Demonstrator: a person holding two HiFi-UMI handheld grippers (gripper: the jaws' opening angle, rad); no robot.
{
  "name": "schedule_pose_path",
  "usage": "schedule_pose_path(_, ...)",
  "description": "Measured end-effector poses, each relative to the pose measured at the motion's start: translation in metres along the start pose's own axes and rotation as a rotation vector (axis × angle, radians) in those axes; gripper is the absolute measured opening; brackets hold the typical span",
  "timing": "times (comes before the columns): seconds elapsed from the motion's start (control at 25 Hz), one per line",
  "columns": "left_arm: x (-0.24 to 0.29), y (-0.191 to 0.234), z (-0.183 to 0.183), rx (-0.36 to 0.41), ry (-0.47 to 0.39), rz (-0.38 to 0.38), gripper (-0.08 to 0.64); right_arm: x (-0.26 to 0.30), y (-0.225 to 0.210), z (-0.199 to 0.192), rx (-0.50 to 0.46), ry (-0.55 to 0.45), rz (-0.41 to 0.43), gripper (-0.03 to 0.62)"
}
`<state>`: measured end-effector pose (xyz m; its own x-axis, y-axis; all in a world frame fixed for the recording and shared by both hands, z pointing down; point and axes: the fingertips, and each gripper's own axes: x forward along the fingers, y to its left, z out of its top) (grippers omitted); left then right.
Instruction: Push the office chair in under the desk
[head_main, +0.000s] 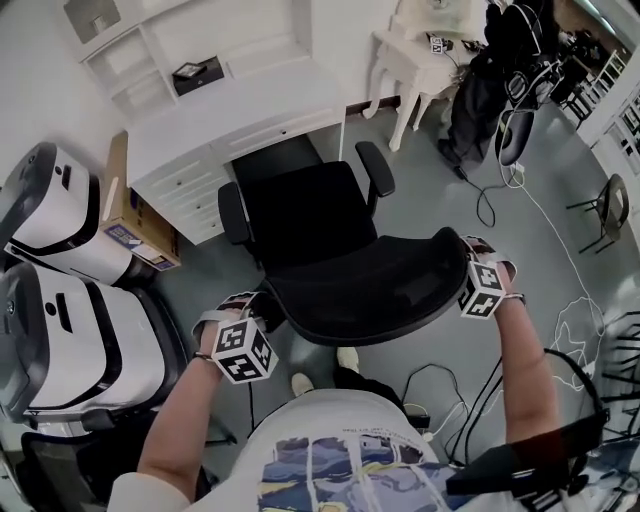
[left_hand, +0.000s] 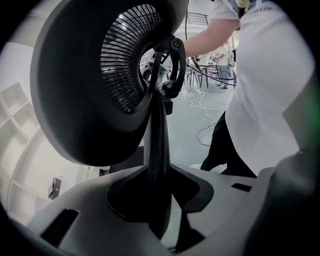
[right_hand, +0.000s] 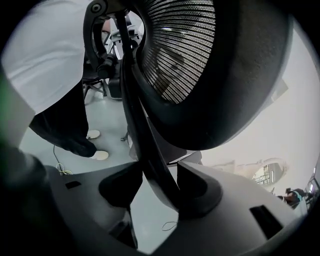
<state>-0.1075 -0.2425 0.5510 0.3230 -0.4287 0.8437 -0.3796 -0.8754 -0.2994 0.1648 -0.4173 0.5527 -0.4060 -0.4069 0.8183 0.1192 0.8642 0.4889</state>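
Observation:
A black office chair stands facing a white desk (head_main: 230, 110), its seat (head_main: 300, 215) in front of the desk's knee gap and its mesh backrest (head_main: 370, 290) nearest me. My left gripper (head_main: 262, 302) is at the backrest's left end. In the left gripper view the thin backrest rim (left_hand: 157, 145) runs between the jaws, which are shut on it (left_hand: 160, 200). My right gripper (head_main: 470, 255) is at the backrest's right end. There the rim (right_hand: 150, 150) crosses slantwise between open jaws (right_hand: 155, 190), leaning on one jaw with floor showing beside the other.
Two white machines (head_main: 60, 210) (head_main: 85, 340) and a cardboard box (head_main: 130, 215) stand left of the chair. A white table (head_main: 420, 60) and dark bags (head_main: 490, 90) are at the back right. Cables (head_main: 500, 200) trail over the grey floor. A black stool (head_main: 605, 210) is far right.

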Motion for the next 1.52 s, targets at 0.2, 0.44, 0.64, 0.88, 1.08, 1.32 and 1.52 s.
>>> schedule_pose_path(0.2,0.01,0.028,0.001,-0.016,0.005,0.025,0.121,0.017,-0.031,0.0,-0.034,-0.03,-0.004,0.23)
schedule_pose_path(0.44,0.021,0.059,-0.001,-0.031,0.01,0.034,0.121,0.037,-0.064,0.004,-0.05,-0.057,0.001,0.229)
schedule_pose_path(0.64,0.027,0.083,-0.002,-0.048,0.018,0.04,0.121,0.051,-0.091,0.008,-0.066,-0.078,-0.003,0.229)
schedule_pose_path(0.88,0.033,0.105,-0.008,-0.067,0.025,0.043,0.123,0.067,-0.113,0.013,-0.086,-0.099,-0.006,0.229)
schedule_pose_path(1.08,0.037,0.122,-0.011,-0.075,0.03,0.054,0.124,0.078,-0.13,0.017,-0.096,-0.111,-0.002,0.229)
schedule_pose_path(1.32,0.042,0.137,-0.015,-0.087,0.032,0.062,0.127,0.089,-0.144,0.02,-0.107,-0.125,0.001,0.229)
schedule_pose_path(1.52,0.044,0.149,-0.016,-0.1,0.04,0.056,0.129,0.096,-0.155,0.022,-0.112,-0.134,-0.002,0.229)
